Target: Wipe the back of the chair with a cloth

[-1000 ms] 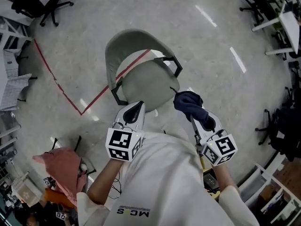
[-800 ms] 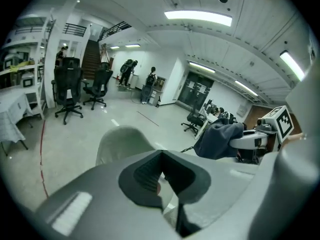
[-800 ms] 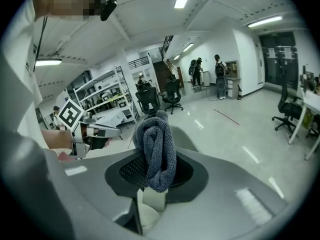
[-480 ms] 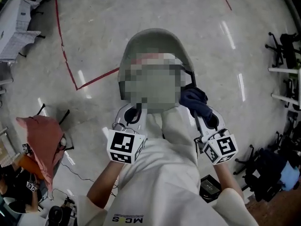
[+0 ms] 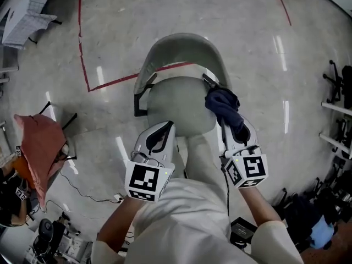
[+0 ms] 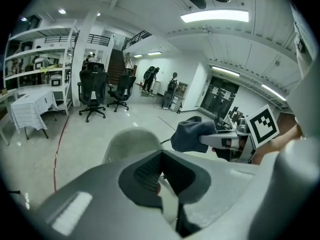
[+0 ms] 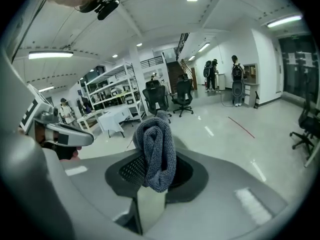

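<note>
cloth (image 5: 224, 106) pinched in right claw (image 5: 230, 123), over chair (image 5: 181, 47) | left claw (image 5: 164, 128) pressed together, empty

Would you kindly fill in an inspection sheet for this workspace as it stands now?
Surface: glossy pale floor, red tape lines.
Job's things: grey chair, upright; dark blue cloth held near its armrest.
Clutter: pinkish cloth, draped, at the left edge.
Grippers: left gripper shut, empty; right gripper shut on the dark blue cloth.
Cables: thin black cable on the floor.
Surroundings: office chairs, shelving, distant people.
</note>
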Tool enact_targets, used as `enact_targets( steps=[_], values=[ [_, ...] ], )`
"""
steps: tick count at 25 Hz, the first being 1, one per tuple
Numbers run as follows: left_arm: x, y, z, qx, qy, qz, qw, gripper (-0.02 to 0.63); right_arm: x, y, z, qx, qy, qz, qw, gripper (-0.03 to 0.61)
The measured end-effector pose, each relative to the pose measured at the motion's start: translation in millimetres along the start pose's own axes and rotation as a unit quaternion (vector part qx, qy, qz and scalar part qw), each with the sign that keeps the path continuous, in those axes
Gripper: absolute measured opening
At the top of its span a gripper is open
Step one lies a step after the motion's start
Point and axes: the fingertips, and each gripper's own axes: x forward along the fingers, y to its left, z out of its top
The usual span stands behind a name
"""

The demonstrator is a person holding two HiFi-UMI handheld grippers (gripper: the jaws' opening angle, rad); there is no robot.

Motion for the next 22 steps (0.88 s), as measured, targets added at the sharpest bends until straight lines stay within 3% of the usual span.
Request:
enact_targets(
  steps=[11, 22],
  values=[
    [62, 13, 5, -0.031, -0.031, 0.046, 0.9980, 0.000, 84, -34, -13, 0.059, 0.001, -0.012, 0.998, 0.094],
    [114, 47, -11, -0.054, -0.040, 0.056, 0.9962, 0.000, 134, -82, -18, 0.057, -0.011, -0.094, 0.994, 0.094]
  ],
)
